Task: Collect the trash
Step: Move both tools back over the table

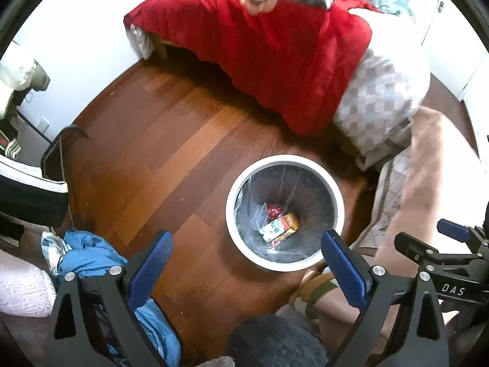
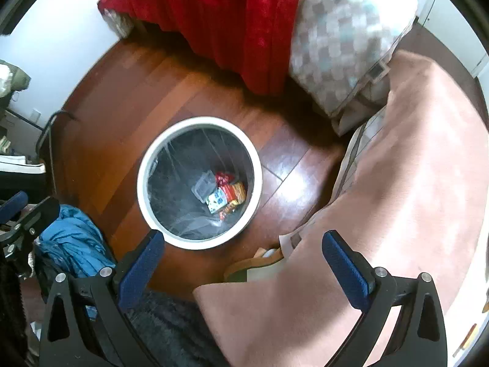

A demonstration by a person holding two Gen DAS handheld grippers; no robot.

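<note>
Hovering over round white-rimmed trash bin [image 1: 235, 202], both grippers empty.
Left gripper [image 1: 246, 260] and right gripper [image 2: 243, 260] fingers spread; colourful wrappers [image 2: 226, 197] lie at bin bottom on wooden floor [image 1: 146, 140].

The wooden floor [image 1: 159, 153] is carrying a white-rimmed bin [image 1: 285, 212] lined with clear plastic, standing upright near the bed's [image 1: 379, 104] corner. A red blanket [image 1: 269, 52] is hanging off the bed's edge toward the boards. A crumpled blue cloth [image 1: 91, 253] is lying on the floor well apart from the bin, and a pink rug [image 2: 412, 165] is spreading over the boards on the other side. Just beside the bin, something tan, perhaps a slipper [image 2: 253, 264], is resting at the rug's edge.
</note>
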